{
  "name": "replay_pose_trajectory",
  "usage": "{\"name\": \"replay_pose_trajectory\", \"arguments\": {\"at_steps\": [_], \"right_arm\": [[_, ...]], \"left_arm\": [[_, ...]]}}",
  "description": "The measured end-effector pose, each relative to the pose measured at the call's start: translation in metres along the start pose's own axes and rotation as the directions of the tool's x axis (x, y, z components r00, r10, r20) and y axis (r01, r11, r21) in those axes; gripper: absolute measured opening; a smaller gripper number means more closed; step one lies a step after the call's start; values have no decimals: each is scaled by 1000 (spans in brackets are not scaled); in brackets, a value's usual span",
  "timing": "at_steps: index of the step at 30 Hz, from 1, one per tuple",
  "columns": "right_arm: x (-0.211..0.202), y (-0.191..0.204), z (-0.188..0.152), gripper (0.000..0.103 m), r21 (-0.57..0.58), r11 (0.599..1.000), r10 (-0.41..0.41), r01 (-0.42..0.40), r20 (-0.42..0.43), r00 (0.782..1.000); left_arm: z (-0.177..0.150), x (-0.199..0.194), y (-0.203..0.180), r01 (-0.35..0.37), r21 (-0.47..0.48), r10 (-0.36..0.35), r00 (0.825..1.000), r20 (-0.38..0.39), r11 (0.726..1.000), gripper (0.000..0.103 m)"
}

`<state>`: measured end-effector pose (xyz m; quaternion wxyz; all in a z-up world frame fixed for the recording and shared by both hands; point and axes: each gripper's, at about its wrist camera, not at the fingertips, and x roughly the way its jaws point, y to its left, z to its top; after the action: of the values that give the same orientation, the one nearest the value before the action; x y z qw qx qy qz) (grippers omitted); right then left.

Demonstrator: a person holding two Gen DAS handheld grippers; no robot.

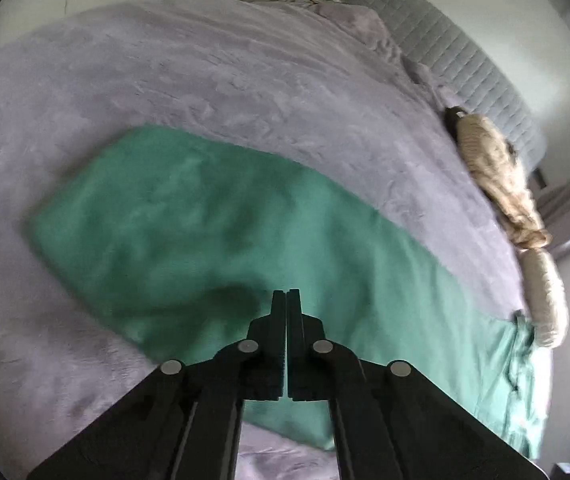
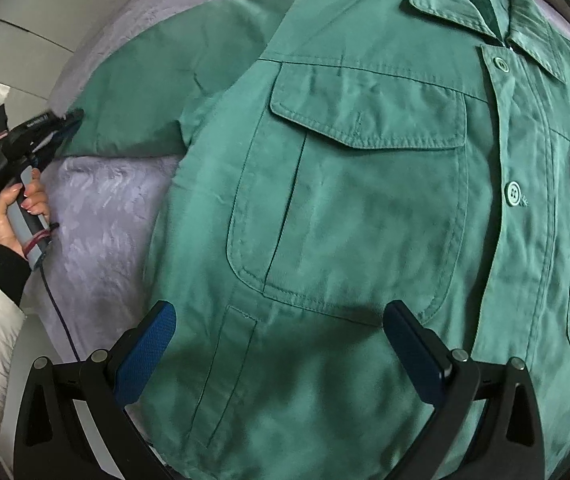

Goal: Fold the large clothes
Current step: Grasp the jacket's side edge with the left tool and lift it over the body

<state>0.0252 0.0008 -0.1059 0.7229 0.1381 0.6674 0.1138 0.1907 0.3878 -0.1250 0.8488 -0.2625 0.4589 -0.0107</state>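
Note:
A green work shirt [image 2: 345,200] lies front side up on a lilac bedspread [image 2: 101,208], with collar, buttons and chest pockets showing. Its sleeve [image 1: 189,216] stretches flat across the bed in the left wrist view. My left gripper [image 1: 287,300] is shut just above the sleeve, and I cannot tell whether any cloth is between its tips. It also shows in the right wrist view [image 2: 69,118], at the sleeve's end. My right gripper [image 2: 281,320] is open, its blue pads [image 2: 153,344] spread over the shirt's lower front below the pocket.
The lilac bedspread [image 1: 205,80] covers the whole bed. A grey padded headboard [image 1: 465,68] runs along the far side. A beige bundle of clothes [image 1: 501,172] lies at the bed's right edge. The person's hand [image 2: 21,212] and white sleeve are at the left.

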Motion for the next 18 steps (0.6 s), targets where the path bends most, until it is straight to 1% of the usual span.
{"name": "replay_pose_trajectory", "arguments": {"at_steps": [2,3,4,5,6,8,10,11,12,13,14,15,16,18], "right_arm": [[-4,-3,0,103,1,1000,1,-1,5,1000],[-8,-8,0,103,5,1000,3,-3,6,1000],[-11,-11,0,103,12,1000,6,-6,10,1000],[-13,-14,0,103,18,1000,9,-9,15,1000],[-17,-20,0,103,24,1000,10,-10,16,1000],[-23,-28,-1,103,32,999,7,-8,22,1000],[-30,-33,-3,103,33,999,10,-11,30,999],[-32,-35,-4,103,33,999,9,-11,33,999],[-34,-37,-6,103,35,999,5,-7,35,999],[-35,-40,-7,103,40,999,4,-5,35,999],[-37,-45,-9,103,46,999,5,-6,33,999],[-37,-48,-10,103,56,998,3,-5,31,1000],[-36,-50,-11,103,61,998,2,-4,28,1000],[-34,-53,-14,103,69,998,-3,2,18,1000]], "left_arm": [[3,-5,-7,25,16,-25,1000,16,1000,1],[5,-12,-14,59,27,-60,998,29,998,1],[6,-20,-22,76,47,-78,996,40,996,1],[6,-26,-30,71,67,-74,996,53,995,1],[6,-32,-37,41,83,-47,996,72,996,1],[7,-41,-38,-70,71,63,993,105,995,1],[7,-45,-29,-115,48,110,989,100,992,1],[9,-45,-21,-147,29,144,986,88,989,15],[10,-44,-15,-170,15,168,983,78,985,37],[10,-45,-6,-201,-8,201,977,74,979,93],[6,-52,5,-236,-33,239,966,104,971,102],[2,-58,11,-256,-47,260,956,137,966,102],[4,-59,18,-259,-57,264,955,136,964,102],[6,-58,32,-249,-89,258,958,122,964,102]]}}
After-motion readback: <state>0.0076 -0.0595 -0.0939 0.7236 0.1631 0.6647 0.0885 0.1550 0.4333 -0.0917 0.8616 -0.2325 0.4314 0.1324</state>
